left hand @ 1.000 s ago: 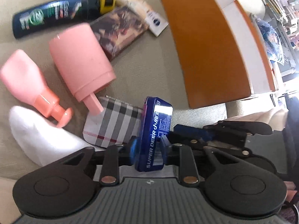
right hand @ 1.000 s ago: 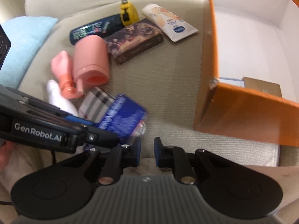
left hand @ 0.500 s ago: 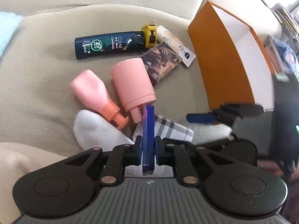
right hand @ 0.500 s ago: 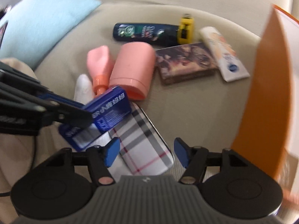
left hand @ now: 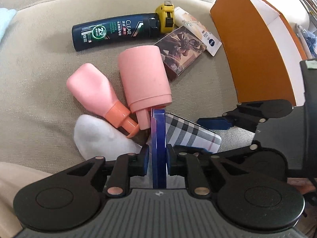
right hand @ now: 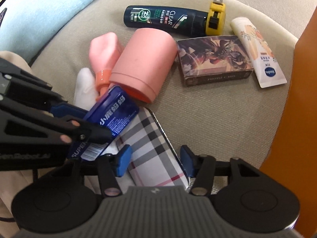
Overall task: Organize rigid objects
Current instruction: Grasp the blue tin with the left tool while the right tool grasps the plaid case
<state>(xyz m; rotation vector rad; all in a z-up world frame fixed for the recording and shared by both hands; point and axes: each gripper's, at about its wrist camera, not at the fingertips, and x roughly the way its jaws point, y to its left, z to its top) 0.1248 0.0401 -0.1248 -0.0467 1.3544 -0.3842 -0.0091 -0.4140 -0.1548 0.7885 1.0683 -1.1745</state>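
We hold the tin and line up on the plaid case

Our left gripper clamps the blue tin edge-on above the cushion; our right gripper straddles the plaid case, fingers wide. We should centre both pads before closing, then carry to the orange box.

Dark green shampoo bottle lies behind the pink cylindrical bottle, yellow tape measure touching its right end; tall orange box far right.
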